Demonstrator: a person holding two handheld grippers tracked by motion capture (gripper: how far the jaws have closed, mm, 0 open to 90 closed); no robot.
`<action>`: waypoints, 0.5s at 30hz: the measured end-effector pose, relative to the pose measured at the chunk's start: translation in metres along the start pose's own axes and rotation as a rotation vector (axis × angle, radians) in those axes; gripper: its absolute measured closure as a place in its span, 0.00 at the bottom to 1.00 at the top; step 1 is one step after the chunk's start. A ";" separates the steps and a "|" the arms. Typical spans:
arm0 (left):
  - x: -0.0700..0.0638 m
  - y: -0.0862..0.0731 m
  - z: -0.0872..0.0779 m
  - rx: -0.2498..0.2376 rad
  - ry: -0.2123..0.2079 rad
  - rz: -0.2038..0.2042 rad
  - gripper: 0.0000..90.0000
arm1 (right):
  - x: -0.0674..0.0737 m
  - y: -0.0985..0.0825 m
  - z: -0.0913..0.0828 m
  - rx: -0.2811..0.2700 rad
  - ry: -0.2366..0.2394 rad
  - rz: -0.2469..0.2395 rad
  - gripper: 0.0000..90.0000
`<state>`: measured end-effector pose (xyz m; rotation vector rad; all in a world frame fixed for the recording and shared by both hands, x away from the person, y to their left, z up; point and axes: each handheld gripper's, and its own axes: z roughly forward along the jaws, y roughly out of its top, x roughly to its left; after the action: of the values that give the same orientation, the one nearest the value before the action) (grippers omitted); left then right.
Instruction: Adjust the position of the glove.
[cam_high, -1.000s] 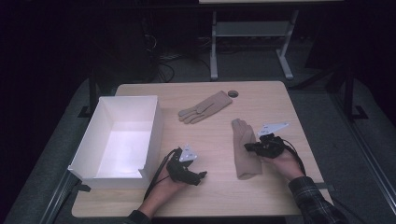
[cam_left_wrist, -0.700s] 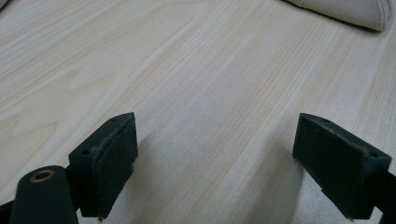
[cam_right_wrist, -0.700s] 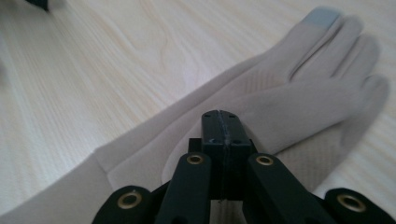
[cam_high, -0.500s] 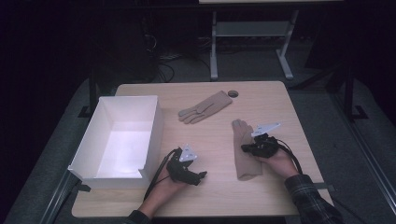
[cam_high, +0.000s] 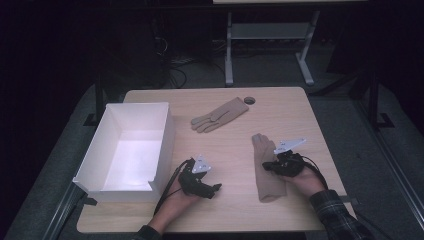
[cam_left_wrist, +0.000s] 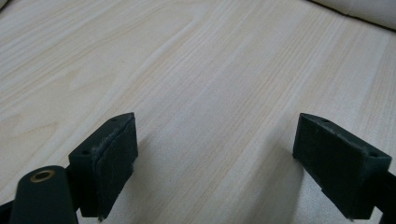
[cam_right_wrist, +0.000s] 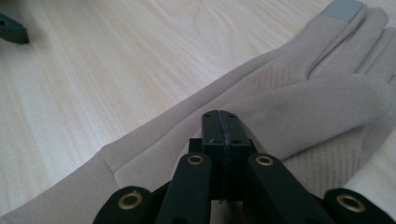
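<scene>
A beige glove (cam_high: 265, 172) lies lengthwise on the wooden table (cam_high: 310, 115) at the right; in the right gripper view the glove (cam_right_wrist: 299, 93) has its fingers pointing away and a grey fingertip patch. My right gripper (cam_high: 267, 166) rests over its middle. Its jaws are shut pad to pad (cam_right_wrist: 220, 116) just above the fabric, and no cloth shows between them. A second beige glove (cam_high: 220, 115) lies farther back at the centre. My left gripper (cam_high: 212, 189) rests low near the front edge, open (cam_left_wrist: 217, 135) over bare wood with nothing between its pads.
A white open box (cam_high: 162, 145) stands at the table's left side, close beside the left hand. A small round dark grommet (cam_high: 249, 100) sits at the back of the table. Bare wood lies between the two hands.
The right hand has shifted slightly toward the near edge and left over the glove, jaws staying shut. The left hand has not moved.
</scene>
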<state>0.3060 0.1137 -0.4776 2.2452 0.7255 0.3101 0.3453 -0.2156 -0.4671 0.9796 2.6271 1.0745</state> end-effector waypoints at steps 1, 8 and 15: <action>0.000 0.000 0.000 0.000 0.000 0.000 0.15 | 0.000 -0.001 -0.001 0.001 0.000 -0.004 1.00; 0.000 0.000 0.000 -0.001 0.002 0.000 0.15 | 0.008 -0.011 -0.009 0.010 0.006 -0.003 1.00; 0.000 0.000 0.000 -0.001 0.002 0.000 0.15 | 0.021 -0.023 -0.020 0.018 0.017 -0.010 1.00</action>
<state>0.3059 0.1138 -0.4778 2.2438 0.7267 0.3131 0.3103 -0.2260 -0.4655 0.9647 2.6568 1.0628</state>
